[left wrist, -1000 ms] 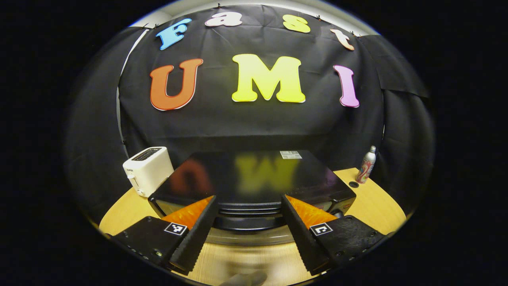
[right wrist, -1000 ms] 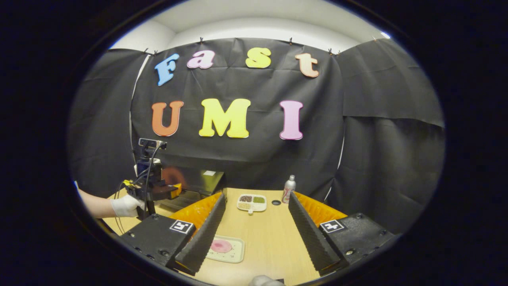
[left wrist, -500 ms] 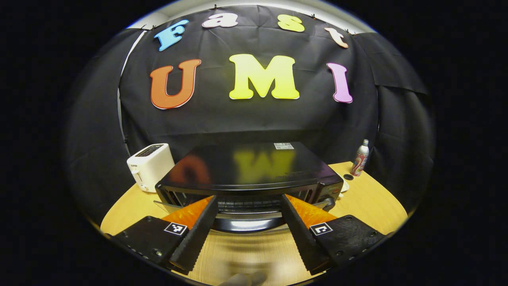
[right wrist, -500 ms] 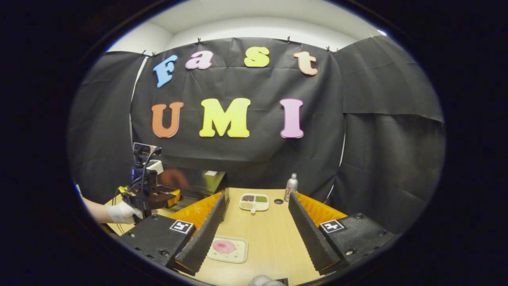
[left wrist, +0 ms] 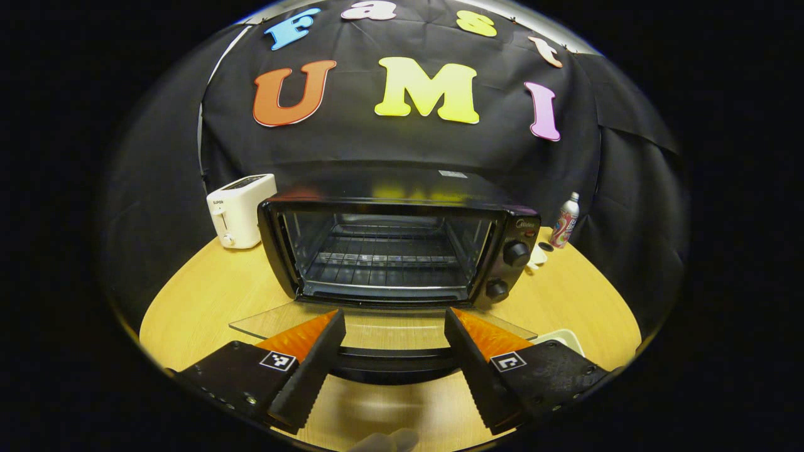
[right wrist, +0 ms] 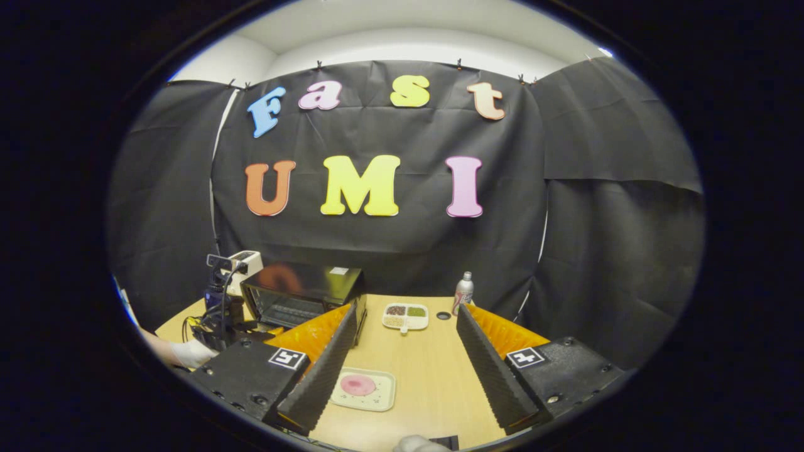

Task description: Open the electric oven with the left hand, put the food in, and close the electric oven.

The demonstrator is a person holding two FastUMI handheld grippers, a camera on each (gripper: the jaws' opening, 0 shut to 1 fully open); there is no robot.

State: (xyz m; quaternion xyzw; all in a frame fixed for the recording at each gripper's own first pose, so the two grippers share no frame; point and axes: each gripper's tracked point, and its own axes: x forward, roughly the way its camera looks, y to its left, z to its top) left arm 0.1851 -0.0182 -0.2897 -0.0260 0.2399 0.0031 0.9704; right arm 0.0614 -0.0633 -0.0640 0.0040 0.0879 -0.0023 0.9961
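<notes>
Gaping oven (left wrist: 389, 251), door (left wrist: 383, 326) flat, tongs (left wrist: 394, 370) spread

In the left gripper view the left gripper (left wrist: 394, 358) points level and forward, its two fingers (left wrist: 311, 370) spread wide apart with nothing pressed between them. In the right gripper view the right gripper (right wrist: 402, 370) is likewise level with its fingers (right wrist: 320, 376) set wide apart and nothing between them. Far to the left in that same view, a gloved hand (right wrist: 188, 353) holds the left gripper low, its bare forearm running off toward the edge.
</notes>
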